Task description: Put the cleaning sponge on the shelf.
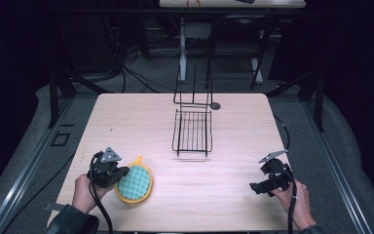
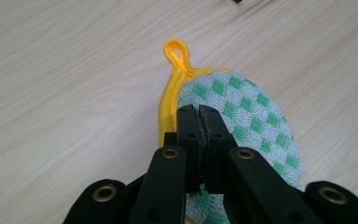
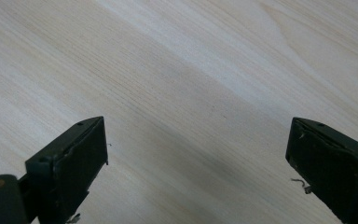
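In the high view, the pot holder [image 1: 134,184] lay near the table's [image 1: 233,195] front-left corner, long axis running front to back, with bare wood between it and the wire rack [image 1: 192,130]. The left gripper [image 1: 120,174] met its left edge; the right gripper [image 1: 256,187] sat well apart, near the right edge.

In the left gripper view, the jaws were clamped on the pot holder [image 2: 247,112], its yellow loop [image 2: 177,53] pointing away.

In the right gripper view, the jaws stood wide over bare table [image 3: 191,79].

Woven checked cloth pad [image 2: 242,112], matt pale wood table [image 2: 65,70], black wire rack [image 1: 192,131].
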A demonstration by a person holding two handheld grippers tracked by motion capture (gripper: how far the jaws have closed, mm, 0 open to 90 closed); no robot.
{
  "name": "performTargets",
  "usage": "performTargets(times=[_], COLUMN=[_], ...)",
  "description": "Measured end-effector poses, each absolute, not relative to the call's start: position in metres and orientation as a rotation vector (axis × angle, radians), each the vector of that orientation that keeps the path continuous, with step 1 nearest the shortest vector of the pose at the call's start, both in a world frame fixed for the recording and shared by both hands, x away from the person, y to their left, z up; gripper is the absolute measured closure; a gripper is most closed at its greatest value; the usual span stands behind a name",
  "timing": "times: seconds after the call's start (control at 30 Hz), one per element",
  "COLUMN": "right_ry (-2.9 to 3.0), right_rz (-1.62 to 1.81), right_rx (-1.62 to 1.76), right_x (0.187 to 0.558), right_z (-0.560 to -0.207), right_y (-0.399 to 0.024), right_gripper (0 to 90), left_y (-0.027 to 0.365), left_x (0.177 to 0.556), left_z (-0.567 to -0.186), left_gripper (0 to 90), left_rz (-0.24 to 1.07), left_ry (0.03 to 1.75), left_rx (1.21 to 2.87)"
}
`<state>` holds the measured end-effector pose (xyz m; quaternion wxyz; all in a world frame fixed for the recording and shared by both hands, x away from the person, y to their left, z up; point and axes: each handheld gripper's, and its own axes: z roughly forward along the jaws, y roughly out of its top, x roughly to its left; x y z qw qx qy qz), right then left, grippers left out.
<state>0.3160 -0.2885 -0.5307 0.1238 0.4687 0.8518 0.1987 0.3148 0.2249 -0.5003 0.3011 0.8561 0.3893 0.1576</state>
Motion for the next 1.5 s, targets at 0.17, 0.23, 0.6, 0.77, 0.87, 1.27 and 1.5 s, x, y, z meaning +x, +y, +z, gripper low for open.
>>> performTargets(times=[0.17,0.23,0.6,0.77,0.87,1.27,1.5], right_ry=[2.482,2.482,2.478,2.479,2.479,2.479,2.479], right_rz=[0.584,0.583,0.573,0.575,0.571,0.571,0.579], right_rx=[1.368,1.369,1.365,1.370,1.367,1.367,1.369], right_x=[0.316,0.316,0.316,0.316,0.316,0.316,0.316], right_z=[-0.531,-0.531,-0.531,-0.531,-0.531,-0.531,-0.532], right_y=[-0.288,-0.288,-0.288,-0.288,-0.288,-0.288,-0.288], right_gripper=[4.7,4.8,4.8,4.7,4.7,4.8,4.9], left_y=[0.224,0.224,0.220,0.218,0.217,0.210,0.207], left_x=[0.314,0.314,0.315,0.316,0.317,0.323,0.330], left_z=[-0.497,-0.494,-0.481,-0.475,-0.473,-0.463,-0.458], left_gripper=[88.3,88.2,88.2,88.2,88.2,88.2,88.2], left_rz=[0.438,0.442,0.460,0.458,0.465,0.459,0.449], left_ry=[1.025,1.021,0.998,0.984,0.975,0.947,0.929], left_rx=[2.263,2.260,2.223,2.214,2.205,2.177,2.164])
